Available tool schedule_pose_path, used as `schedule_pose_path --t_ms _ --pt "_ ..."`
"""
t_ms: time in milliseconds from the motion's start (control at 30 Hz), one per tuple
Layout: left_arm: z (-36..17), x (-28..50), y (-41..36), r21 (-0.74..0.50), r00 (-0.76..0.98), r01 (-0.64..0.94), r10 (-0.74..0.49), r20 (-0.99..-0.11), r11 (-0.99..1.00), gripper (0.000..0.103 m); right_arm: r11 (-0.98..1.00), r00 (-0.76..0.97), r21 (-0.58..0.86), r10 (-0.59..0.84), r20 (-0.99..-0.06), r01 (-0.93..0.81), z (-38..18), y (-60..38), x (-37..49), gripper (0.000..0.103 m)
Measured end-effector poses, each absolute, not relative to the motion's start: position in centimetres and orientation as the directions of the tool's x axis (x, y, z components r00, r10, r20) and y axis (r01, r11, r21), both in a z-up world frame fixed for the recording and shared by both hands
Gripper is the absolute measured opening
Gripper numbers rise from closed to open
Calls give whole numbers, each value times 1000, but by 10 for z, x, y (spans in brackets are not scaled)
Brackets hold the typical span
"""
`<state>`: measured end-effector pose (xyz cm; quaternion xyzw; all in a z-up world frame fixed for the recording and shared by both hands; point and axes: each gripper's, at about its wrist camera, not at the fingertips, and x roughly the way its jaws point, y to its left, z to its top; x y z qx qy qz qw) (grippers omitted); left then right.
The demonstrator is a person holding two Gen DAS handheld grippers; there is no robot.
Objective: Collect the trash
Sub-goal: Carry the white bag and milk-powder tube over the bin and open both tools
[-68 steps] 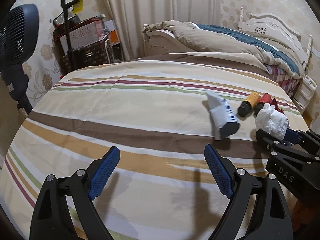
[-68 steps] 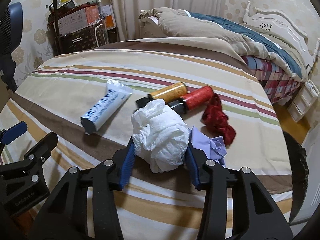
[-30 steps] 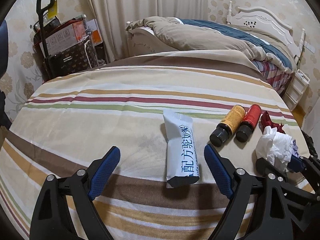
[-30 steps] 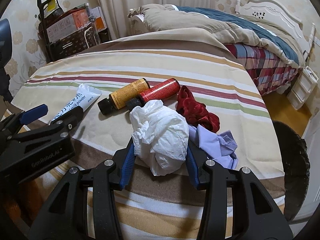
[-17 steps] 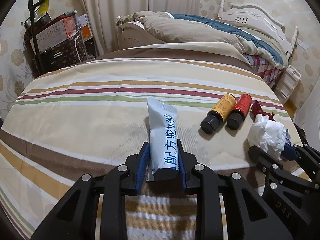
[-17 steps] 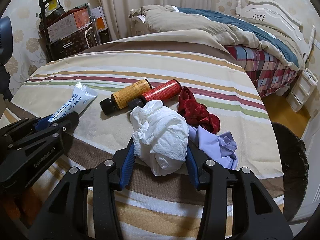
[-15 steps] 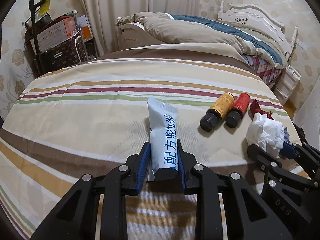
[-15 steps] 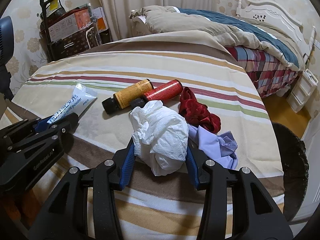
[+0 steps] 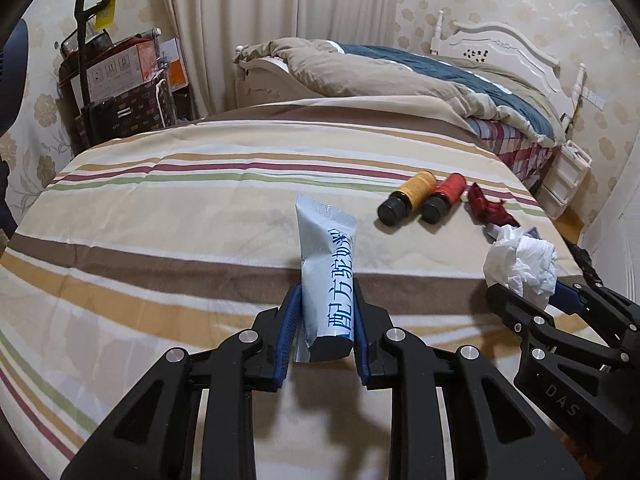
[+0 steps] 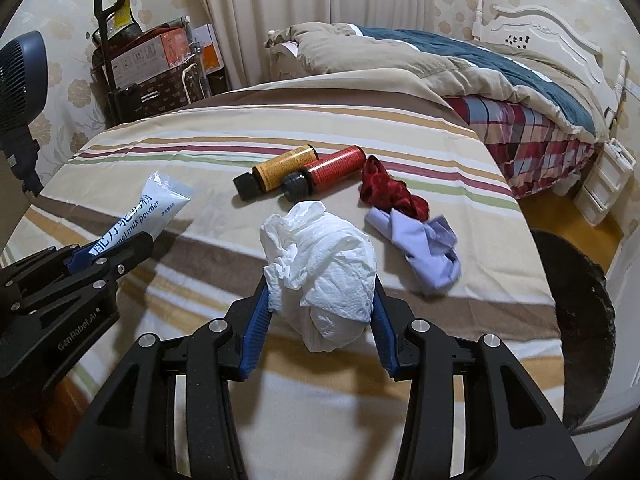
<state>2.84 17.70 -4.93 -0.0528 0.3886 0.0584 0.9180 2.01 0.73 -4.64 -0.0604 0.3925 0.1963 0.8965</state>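
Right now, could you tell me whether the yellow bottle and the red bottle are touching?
Touching. The right wrist view shows the yellow bottle and red bottle lying side by side, sides pressed together.

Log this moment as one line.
left tool: shut on tube | right tool: shut on tissue wad | two bottles, cloths on bedspread

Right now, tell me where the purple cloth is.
In the right wrist view, the purple cloth lies on the striped bedspread, right of the held tissue wad, touching the red cloth just behind it.
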Motion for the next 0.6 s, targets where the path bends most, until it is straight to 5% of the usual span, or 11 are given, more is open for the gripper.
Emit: schedule_pose_path --t_ms 600 --pt "-25 6 129 -77 750 -61 -5 -661 995 26 954 698 70 264 -665 -293 -20 -61 -4 44"
